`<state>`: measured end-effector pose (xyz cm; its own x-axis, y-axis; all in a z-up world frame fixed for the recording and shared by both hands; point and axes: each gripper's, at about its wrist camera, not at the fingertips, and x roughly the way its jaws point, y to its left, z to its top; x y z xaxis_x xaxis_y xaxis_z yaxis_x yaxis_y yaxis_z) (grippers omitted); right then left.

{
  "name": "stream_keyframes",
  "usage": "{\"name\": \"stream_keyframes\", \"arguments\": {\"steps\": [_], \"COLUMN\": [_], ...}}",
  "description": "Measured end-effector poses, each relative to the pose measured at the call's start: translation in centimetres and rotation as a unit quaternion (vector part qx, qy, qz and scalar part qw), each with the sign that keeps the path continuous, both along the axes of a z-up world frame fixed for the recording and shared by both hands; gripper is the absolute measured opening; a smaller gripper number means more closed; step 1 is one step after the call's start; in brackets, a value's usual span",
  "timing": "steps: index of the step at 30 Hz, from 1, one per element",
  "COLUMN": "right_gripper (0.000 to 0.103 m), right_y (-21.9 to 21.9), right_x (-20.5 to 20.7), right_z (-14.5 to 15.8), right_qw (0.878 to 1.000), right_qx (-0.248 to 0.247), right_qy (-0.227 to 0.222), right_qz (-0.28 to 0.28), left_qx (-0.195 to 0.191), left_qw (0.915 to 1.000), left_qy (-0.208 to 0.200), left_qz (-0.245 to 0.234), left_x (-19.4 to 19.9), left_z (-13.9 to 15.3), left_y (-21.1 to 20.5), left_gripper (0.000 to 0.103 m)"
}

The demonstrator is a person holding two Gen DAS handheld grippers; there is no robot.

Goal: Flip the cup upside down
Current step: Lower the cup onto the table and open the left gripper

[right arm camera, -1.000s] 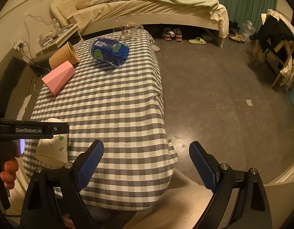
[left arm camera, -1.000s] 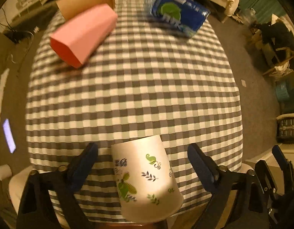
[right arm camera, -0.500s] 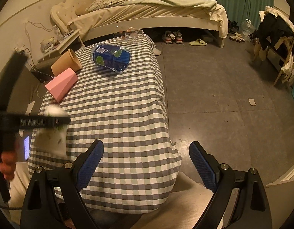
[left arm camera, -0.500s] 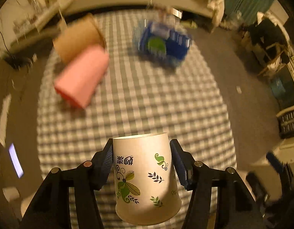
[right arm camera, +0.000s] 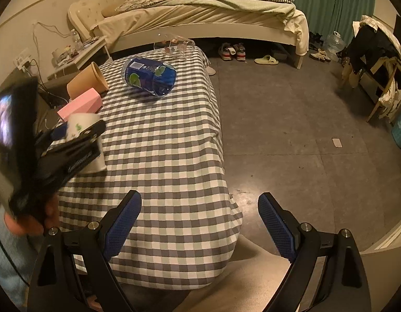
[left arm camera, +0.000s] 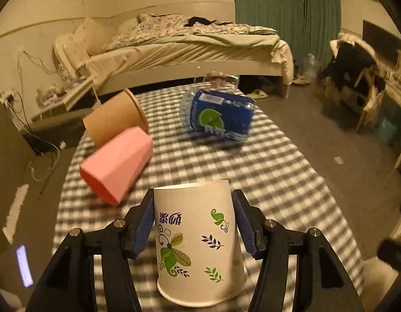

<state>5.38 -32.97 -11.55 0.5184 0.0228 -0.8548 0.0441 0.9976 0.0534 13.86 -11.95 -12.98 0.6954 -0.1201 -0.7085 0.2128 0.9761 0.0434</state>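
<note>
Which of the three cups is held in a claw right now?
The white leaf-printed cup, clamped between the left claw pads. The brown paper cup and pink cup lie loose on the checked cloth behind it.

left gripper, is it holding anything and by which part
The left gripper holds the white paper cup by its side wall, fingers clamping opposite sides near its narrower end. The right gripper holds nothing.

White cup (left arm camera: 197,239) (green, navy leaf prints); grey-white checked tablecloth (left arm camera: 265,166); pink box (left arm camera: 117,166).
</note>
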Motion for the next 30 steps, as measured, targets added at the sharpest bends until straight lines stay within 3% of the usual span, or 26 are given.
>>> {"name": "stream_keyframes", "arguments": {"steps": [8, 18, 23, 26, 30], "right_gripper": [0.091, 0.091, 0.091, 0.091, 0.091], "right_y": [0.2, 0.5, 0.4, 0.3, 0.5], "right_x": [0.5, -0.5, -1.0, -1.4, -2.2], "right_z": [0.1, 0.8, 1.5, 2.2, 3.6], "right_qw": [1.000, 1.000, 1.000, 1.000, 0.999], "right_qx": [-0.004, -0.006, -0.004, 0.002, -0.002], "right_qy": [0.000, -0.005, -0.013, -0.020, -0.036], "right_qz": [-0.003, -0.003, -0.005, -0.004, -0.003], "left_qx": [-0.002, -0.026, -0.027, -0.036, -0.039], "left_qw": [0.9995, 0.9989, 0.9989, 0.9988, 0.9991], "left_qy": [-0.002, 0.036, 0.035, 0.031, 0.011], "left_qz": [-0.030, -0.010, -0.016, -0.014, -0.013], "left_x": [-4.1, -6.0, -6.4, -6.6, -6.9], "left_z": [0.2, 0.0, 0.3, 1.1, 2.9], "left_y": [0.5, 1.4, 1.2, 1.2, 1.3], "left_gripper": [0.059, 0.059, 0.061, 0.077, 0.078]}}
